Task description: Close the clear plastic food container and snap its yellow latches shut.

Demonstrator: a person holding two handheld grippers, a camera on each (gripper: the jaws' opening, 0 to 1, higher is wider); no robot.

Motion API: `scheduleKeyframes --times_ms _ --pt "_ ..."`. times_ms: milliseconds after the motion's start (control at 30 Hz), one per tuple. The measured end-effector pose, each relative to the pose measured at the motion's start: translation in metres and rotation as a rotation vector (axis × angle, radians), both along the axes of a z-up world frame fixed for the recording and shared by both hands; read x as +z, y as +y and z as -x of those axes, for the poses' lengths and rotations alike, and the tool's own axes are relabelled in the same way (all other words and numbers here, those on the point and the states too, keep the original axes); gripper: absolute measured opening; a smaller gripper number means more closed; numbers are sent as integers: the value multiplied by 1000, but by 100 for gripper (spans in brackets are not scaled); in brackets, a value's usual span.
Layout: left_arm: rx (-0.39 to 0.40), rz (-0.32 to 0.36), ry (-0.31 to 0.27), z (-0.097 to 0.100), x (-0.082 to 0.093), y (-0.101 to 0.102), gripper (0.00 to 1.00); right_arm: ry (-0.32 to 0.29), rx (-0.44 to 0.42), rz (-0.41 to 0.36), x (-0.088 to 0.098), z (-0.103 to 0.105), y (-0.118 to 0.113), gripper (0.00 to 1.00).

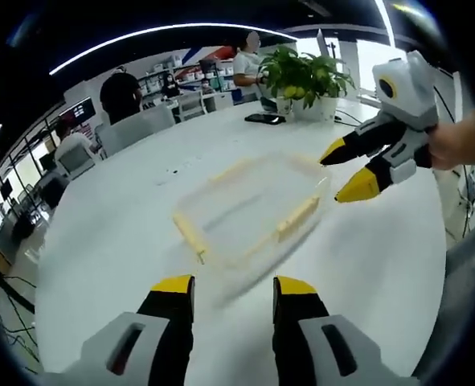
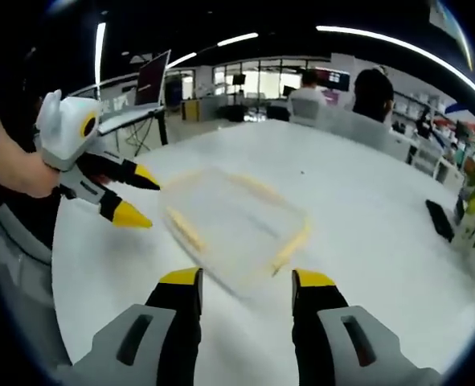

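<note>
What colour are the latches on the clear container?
Yellow. The latches run along the sides of the clear container; they show best in the left gripper view, though blurred.

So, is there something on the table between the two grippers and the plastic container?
Nothing visible. Bare white table lies between the open left gripper and the container, and likewise before the open right gripper.

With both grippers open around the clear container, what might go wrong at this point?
1. The clear plastic food container with yellow latches sits loose on the smooth white table, so a one-sided push may slide it.
2. It looks blurred in both views, so latch position is uncertain; the open right gripper or left gripper might miss.
</note>
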State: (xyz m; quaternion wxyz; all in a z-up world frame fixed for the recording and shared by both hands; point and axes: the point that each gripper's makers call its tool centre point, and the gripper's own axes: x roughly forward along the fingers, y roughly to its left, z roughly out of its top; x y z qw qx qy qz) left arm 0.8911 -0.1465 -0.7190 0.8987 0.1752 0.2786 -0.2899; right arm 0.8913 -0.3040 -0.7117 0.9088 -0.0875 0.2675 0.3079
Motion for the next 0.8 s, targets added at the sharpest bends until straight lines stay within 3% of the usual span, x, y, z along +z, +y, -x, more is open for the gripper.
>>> scheduleKeyframes --times_ms 133,333,500,800 --pt "86 73 0 23 12 15 33 -4 -36 -40 12 16 -4 41" --pt "133 89 6 58 19 35 34 -12 -74 -54 25 45 -15 41" --pt "161 91 20 88 18 45 35 -6 -67 -30 25 70 -13 41" --pt "179 128 9 112 27 46 35 -33 -103 -22 34 98 -11 41"
